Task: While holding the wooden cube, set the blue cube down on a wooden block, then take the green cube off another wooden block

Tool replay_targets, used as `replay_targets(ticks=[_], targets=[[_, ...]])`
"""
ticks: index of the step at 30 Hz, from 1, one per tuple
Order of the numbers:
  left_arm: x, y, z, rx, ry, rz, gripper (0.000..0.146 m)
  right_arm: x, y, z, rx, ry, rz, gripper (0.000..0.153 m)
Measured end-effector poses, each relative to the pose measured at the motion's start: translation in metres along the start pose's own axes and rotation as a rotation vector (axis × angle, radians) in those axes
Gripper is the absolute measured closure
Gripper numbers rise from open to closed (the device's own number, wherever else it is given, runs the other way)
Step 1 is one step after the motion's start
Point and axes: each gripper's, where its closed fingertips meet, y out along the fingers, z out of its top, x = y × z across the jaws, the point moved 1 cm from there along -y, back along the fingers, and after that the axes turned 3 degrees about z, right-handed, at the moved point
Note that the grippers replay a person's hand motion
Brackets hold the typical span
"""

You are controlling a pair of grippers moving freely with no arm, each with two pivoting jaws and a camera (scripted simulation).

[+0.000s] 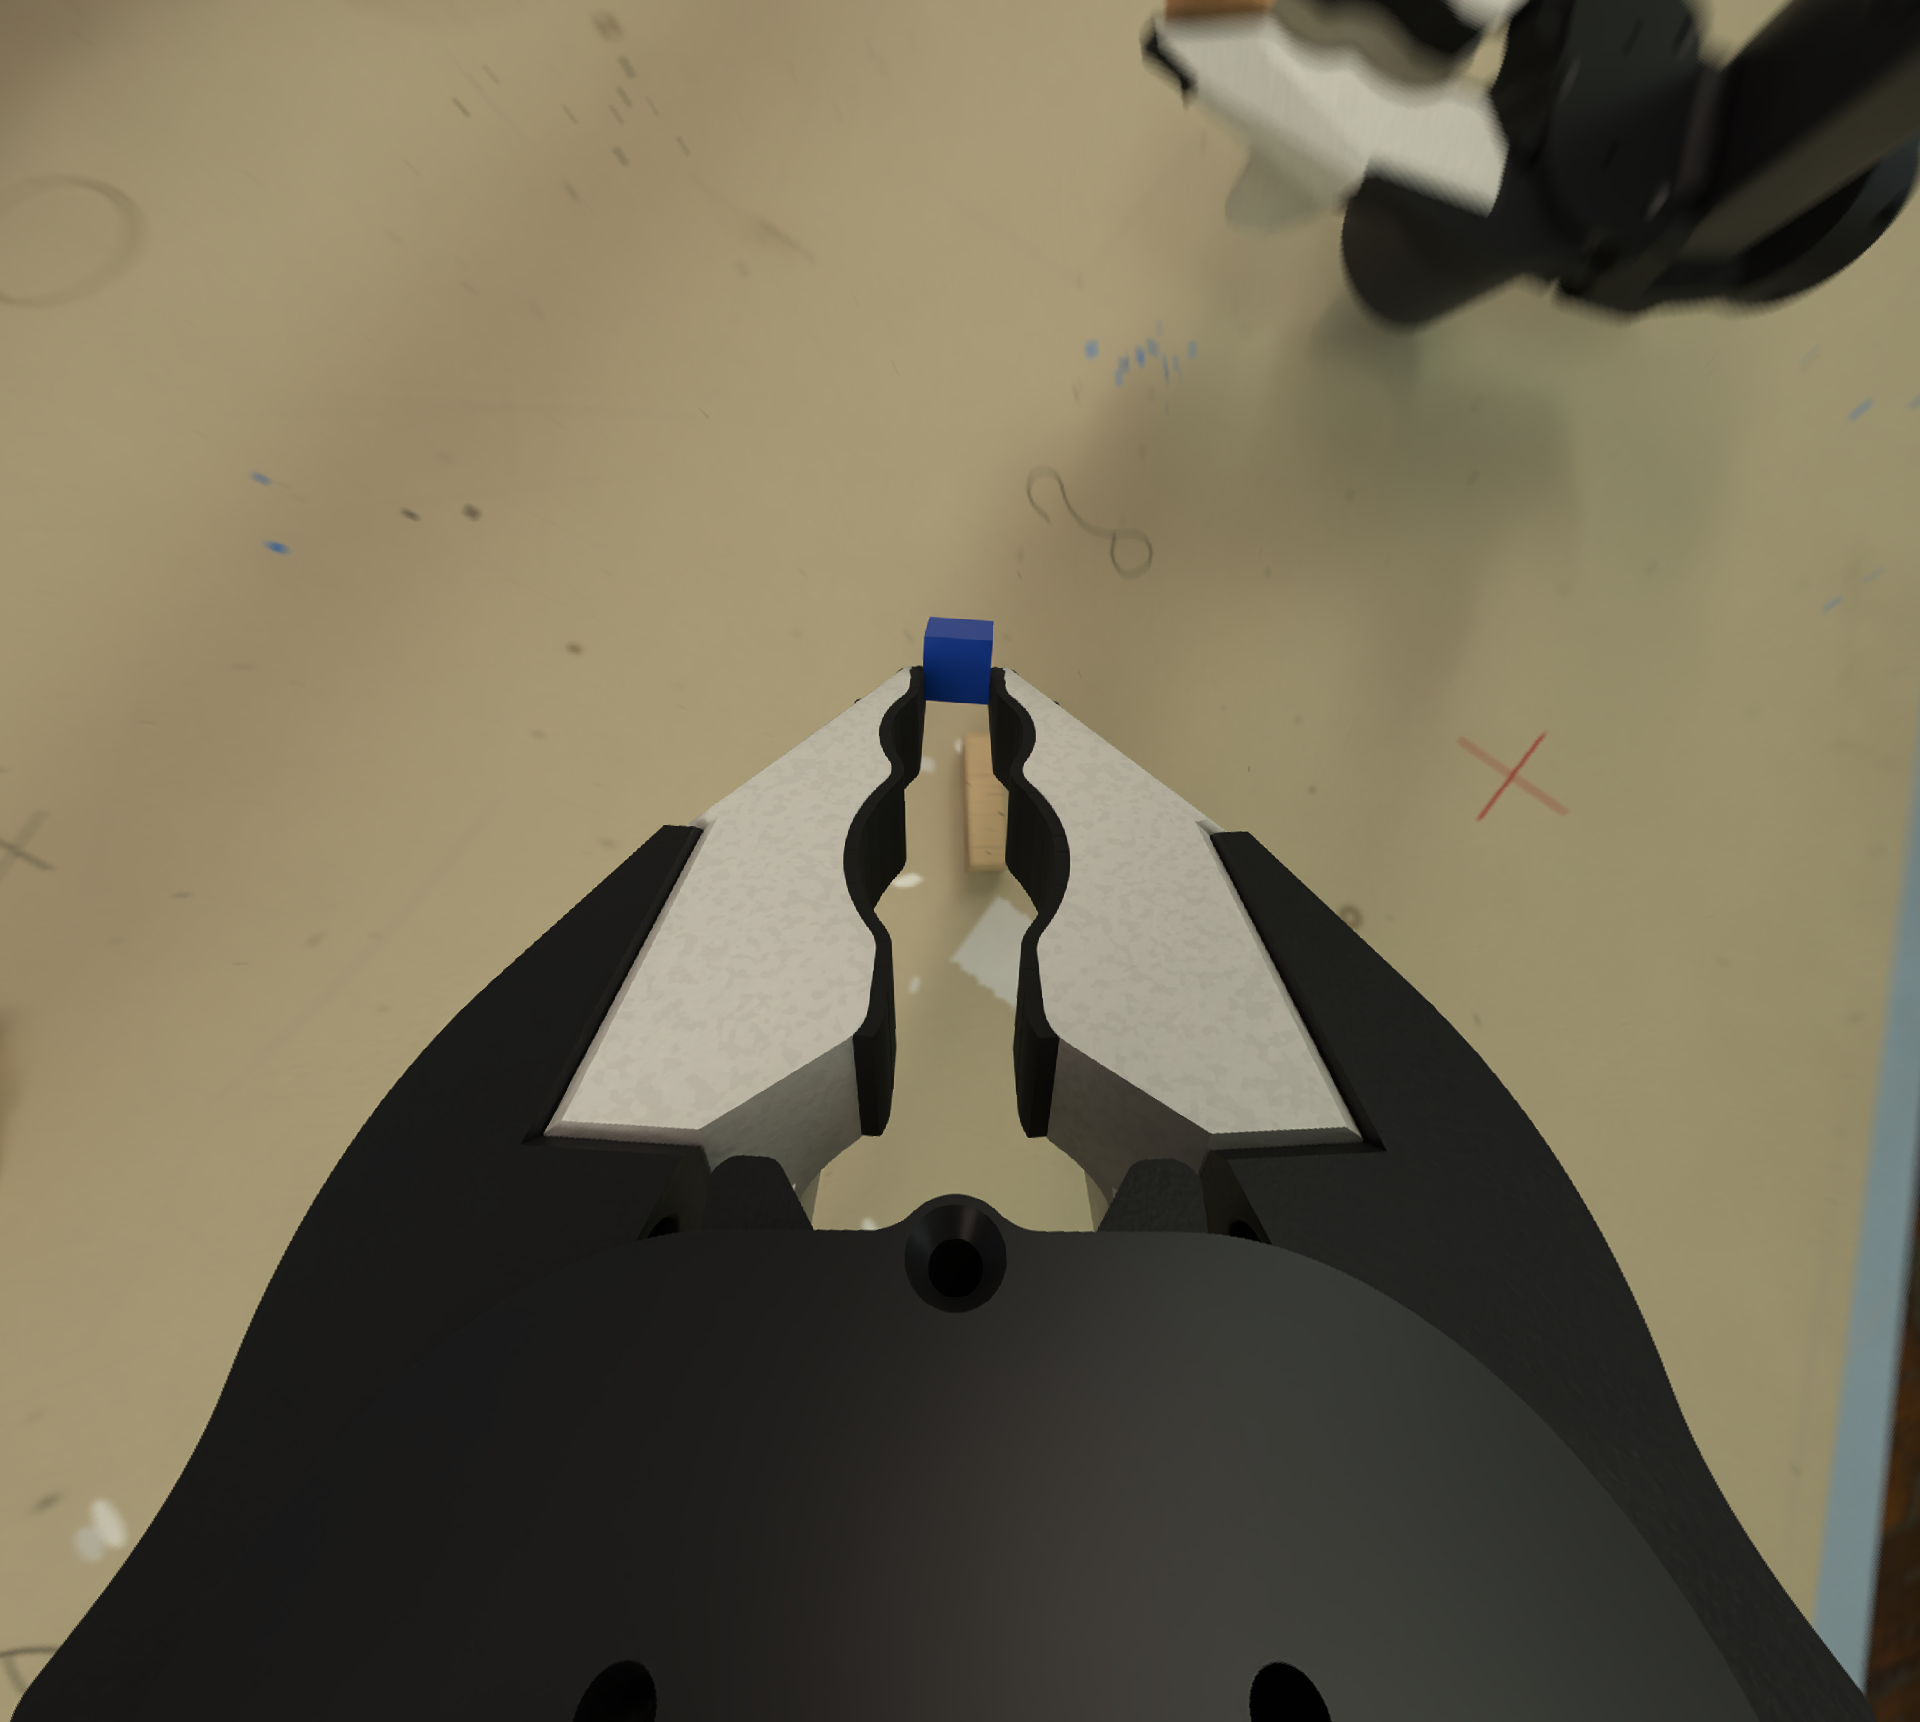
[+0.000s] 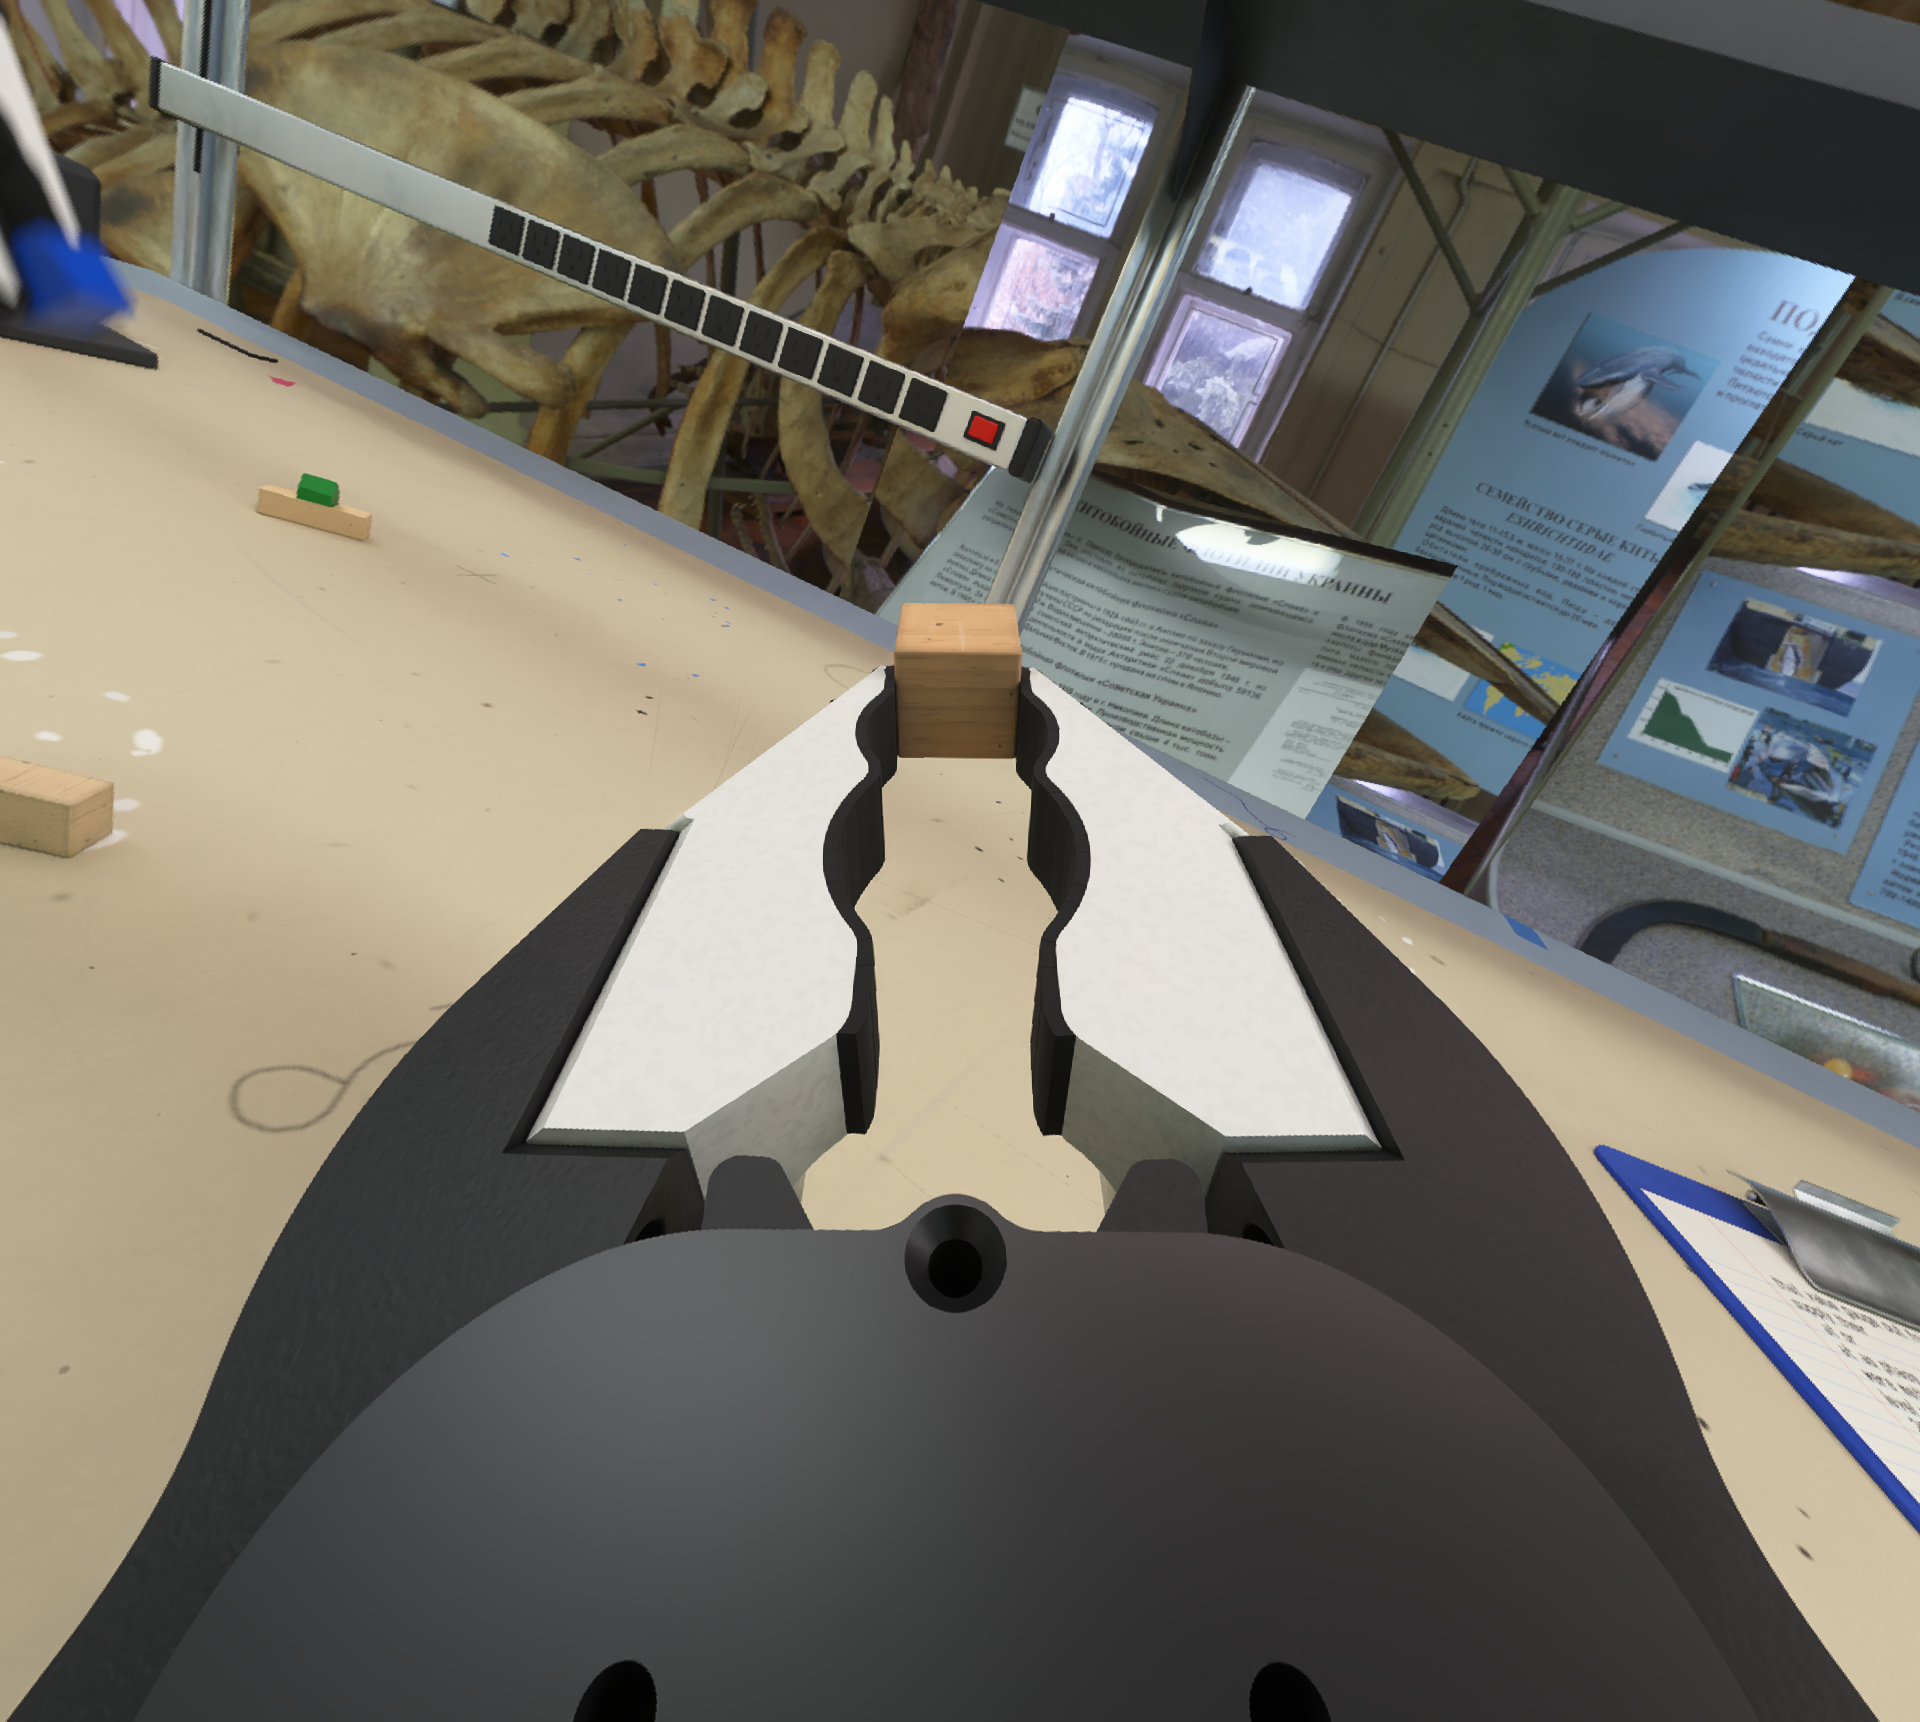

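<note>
Wooden block (image 1: pixel 985 802) mostly hidden behind left fingers (image 1: pixel 810 883); long axis apparently 12–6 o'clock. Left gripper (image 1: pixel 957 683) points down at the bench (image 1: pixel 416 384), pinching blue cube (image 1: pixel 957 660) at its tips above the block. Right gripper (image 2: pixel 956 706), near level, clamps wooden cube (image 2: pixel 956 680). Green cube (image 2: pixel 317 489) sits on second block (image 2: pixel 313 514) at 10 o'clock; third block (image 2: pixel 52 805) cut off at 9 o'clock.
</note>
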Motion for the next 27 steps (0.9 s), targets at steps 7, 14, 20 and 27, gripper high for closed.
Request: replay_targets(ticks=[7,14,20,27], targets=[[0.019,0.056,-0.060,-0.224,0.033,0.048,0.134,-0.003,0.000,0.001,0.002,-0.004,0.014,0.131],[0.010,0.061,-0.072,-0.258,0.004,0.117,0.129,-0.004,0.000,0.000,0.001,-0.011,0.020,0.131],[0.013,0.060,-0.071,-0.237,-0.030,0.068,0.122,-0.004,0.000,0.001,0.001,-0.011,0.021,0.131],[-0.020,-0.030,0.017,0.200,-0.039,0.102,0.123,-0.004,0.000,0.001,0.002,-0.007,0.019,0.131]])
